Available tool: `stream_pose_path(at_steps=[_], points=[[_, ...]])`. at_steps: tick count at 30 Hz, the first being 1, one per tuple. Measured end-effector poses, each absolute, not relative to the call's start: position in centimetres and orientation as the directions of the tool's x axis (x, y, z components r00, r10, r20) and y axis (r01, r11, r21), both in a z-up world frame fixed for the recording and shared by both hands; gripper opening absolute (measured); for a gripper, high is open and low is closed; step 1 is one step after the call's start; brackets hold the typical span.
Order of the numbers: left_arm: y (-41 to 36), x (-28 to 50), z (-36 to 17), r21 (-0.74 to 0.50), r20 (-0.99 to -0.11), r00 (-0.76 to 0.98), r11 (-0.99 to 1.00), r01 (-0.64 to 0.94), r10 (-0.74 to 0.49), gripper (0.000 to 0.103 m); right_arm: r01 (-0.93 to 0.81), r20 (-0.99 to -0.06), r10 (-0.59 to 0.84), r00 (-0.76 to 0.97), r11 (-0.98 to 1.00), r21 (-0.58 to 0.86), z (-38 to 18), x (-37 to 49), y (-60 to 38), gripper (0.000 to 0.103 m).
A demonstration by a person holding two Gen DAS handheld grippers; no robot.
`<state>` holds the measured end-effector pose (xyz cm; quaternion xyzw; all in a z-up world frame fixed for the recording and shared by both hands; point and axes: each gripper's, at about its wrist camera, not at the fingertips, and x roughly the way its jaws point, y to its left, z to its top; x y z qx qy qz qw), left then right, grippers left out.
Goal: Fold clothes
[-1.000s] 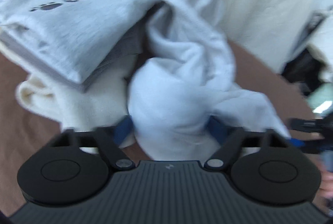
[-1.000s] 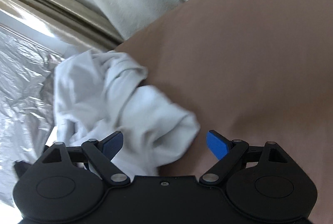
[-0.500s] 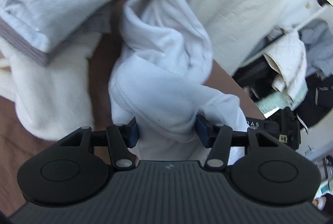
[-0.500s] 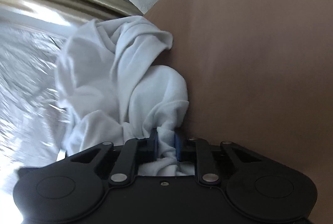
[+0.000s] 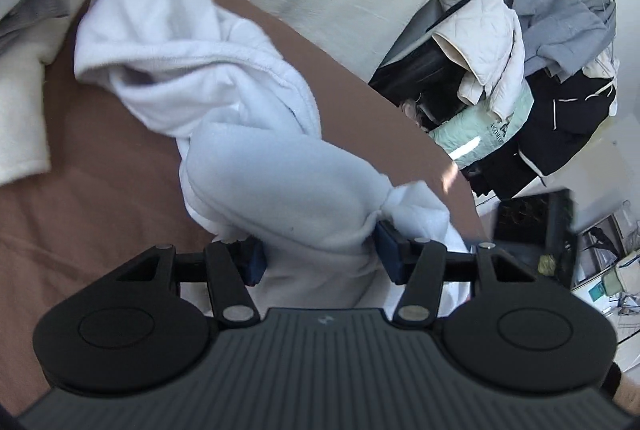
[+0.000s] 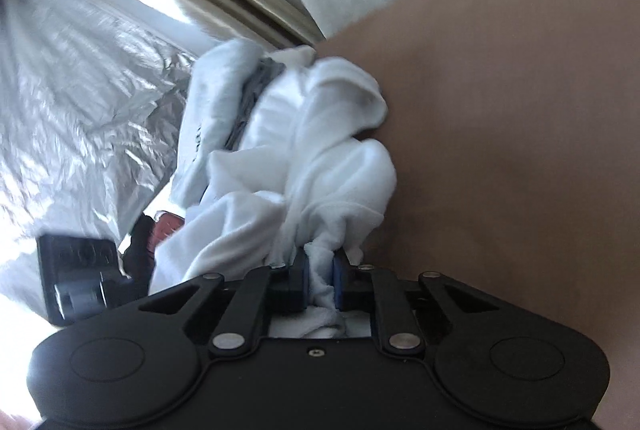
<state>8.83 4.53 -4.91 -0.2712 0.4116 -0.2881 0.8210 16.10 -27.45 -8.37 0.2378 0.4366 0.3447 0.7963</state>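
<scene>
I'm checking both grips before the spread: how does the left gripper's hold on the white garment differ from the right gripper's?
The left gripper spans a thick bundle of the white garment, its blue pads wide apart. The right gripper pinches a thin twisted bunch, jaws nearly together and closing. Both hold the same white garment over the brown surface.

Two wrist fisheyes, both tilted down and pressed close over one crumpled white garment.

The left wrist view looks past its left gripper across the white garment and brown sheet, with a clothes rack at 2 o'clock. The right wrist view looks over its right gripper towards silver foil at 10 o'clock. They share the garment and sheet.
</scene>
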Motion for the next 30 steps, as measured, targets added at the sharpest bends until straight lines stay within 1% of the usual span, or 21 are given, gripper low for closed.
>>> stream_pose_path(at_steps=[3, 4, 6, 8, 9, 11, 14, 18, 20, 22, 23, 24, 25, 26, 27, 28, 29, 30], points=[[2.0, 8.3, -4.6, -0.608, -0.552, 0.512, 0.738, 0.293, -0.658, 0.053, -0.418, -0.595, 0.698, 0.399, 0.716, 0.56, -7.2, 14.8, -27.2, 0.015], [1.9, 8.0, -4.5, -0.607, -0.55, 0.512, 0.737, 0.297, -0.66, 0.053, -0.436, -0.608, 0.684, 0.402, 0.728, 0.53, -7.0, 14.5, -27.3, 0.014], [2.1, 7.7, -3.9, -0.65, -0.53, 0.494, 0.705, 0.284, -0.689, 0.053, -0.451, -0.592, 0.694, 0.41, 0.718, 0.53, -6.6, 13.8, -28.5, 0.014], [2.9, 7.6, -2.6, -0.722, -0.492, 0.469, 0.645, 0.25, -0.734, 0.053, -0.466, -0.541, 0.731, 0.416, 0.683, 0.563, -6.0, 12.9, -29.2, 0.014], [3.2, 7.4, -1.5, -0.739, -0.461, 0.478, 0.622, 0.26, -0.747, 0.053, -0.476, -0.508, 0.751, 0.421, 0.66, 0.581, -5.4, 12.4, -29.6, 0.014], [3.7, 6.9, 0.9, -0.746, -0.399, 0.515, 0.595, 0.299, -0.759, 0.053, -0.513, -0.442, 0.785, 0.434, 0.619, 0.595, -3.3, 11.4, -29.8, 0.014], [3.9, 6.5, 4.8, -0.724, -0.3, 0.583, 0.578, 0.377, -0.755, 0.053, -0.601, -0.372, 0.813, 0.448, 0.582, 0.548, 0.7, 10.4, -29.1, 0.014], [3.3, 6.5, 10.3, -0.653, -0.172, 0.643, 0.575, 0.493, -0.746, 0.053, -0.687, -0.271, 0.814, 0.514, 0.58, 0.438, 5.9, 9.9, -29.0, 0.014], [2.2, 7.2, 13.1, -0.612, -0.159, 0.644, 0.587, 0.53, -0.748, 0.053, -0.707, -0.241, 0.774, 0.586, 0.633, 0.315, 8.7, 9.5, -29.4, 0.014], [0.5, 8.0, 15.2, -0.583, -0.14, 0.647, 0.591, 0.558, -0.749, 0.054, -0.687, -0.217, 0.715, 0.665, 0.699, 0.197, 10.9, 9.1, -30.2, 0.012], [-0.4, 8.1, 15.9, -0.561, -0.127, 0.653, 0.597, 0.573, -0.747, 0.055, -0.664, -0.19, 0.679, 0.709, 0.733, 0.145, 11.7, 8.7, -30.9, 0.012], [-1.3, 8.3, 16.2, -0.537, -0.13, 0.665, 0.616, 0.576, -0.736, 0.058, -0.632, -0.167, 0.639, 0.751, 0.769, 0.096, 12.4, 8.4, -31.6, 0.012], [-2.2, 8.6, 16.1, -0.514, -0.162, 0.68, 0.65, 0.56, -0.715, 0.064, -0.574, -0.161, 0.572, 0.804, 0.818, 0.043, 12.6, 8.2, -32.2, 0.012], [-3.2, 8.9, 15.5, -0.482, -0.238, 0.698, 0.707, 0.518, -0.675, 0.076, -0.487, -0.163, 0.478, 0.863, 0.873, -0.021, 12.4, 8.1, -32.8, 0.012], [-4.2, 9.2, 14.4, -0.428, -0.339, 0.714, 0.776, 0.463, -0.612, 0.082, -0.386, -0.174, 0.366, 0.914, 0.918, -0.092, 11.8, 8.2, -33.4, 0.012], [-5.0, 9.4, 12.8, -0.35, -0.434, 0.723, 0.841, 0.414, -0.537, 0.085, -0.283, -0.212, 0.247, 0.946, 0.945, -0.162, 10.4, 8.8, -34.1, 0.013], [-6.0, 9.6, 11.0, -0.247, -0.52, 0.727, 0.894, 0.375, -0.448, 0.085, -0.215, -0.275, 0.163, 0.948, 0.962, -0.171, 8.6, 9.8, -35.4, 0.013], [-6.8, 9.7, 9.0, -0.152, -0.582, 0.724, 0.924, 0.35, -0.37, 0.085, -0.168, -0.352, 0.115, 0.929, 0.978, -0.123, 6.7, 10.9, -37.0, 0.013]])
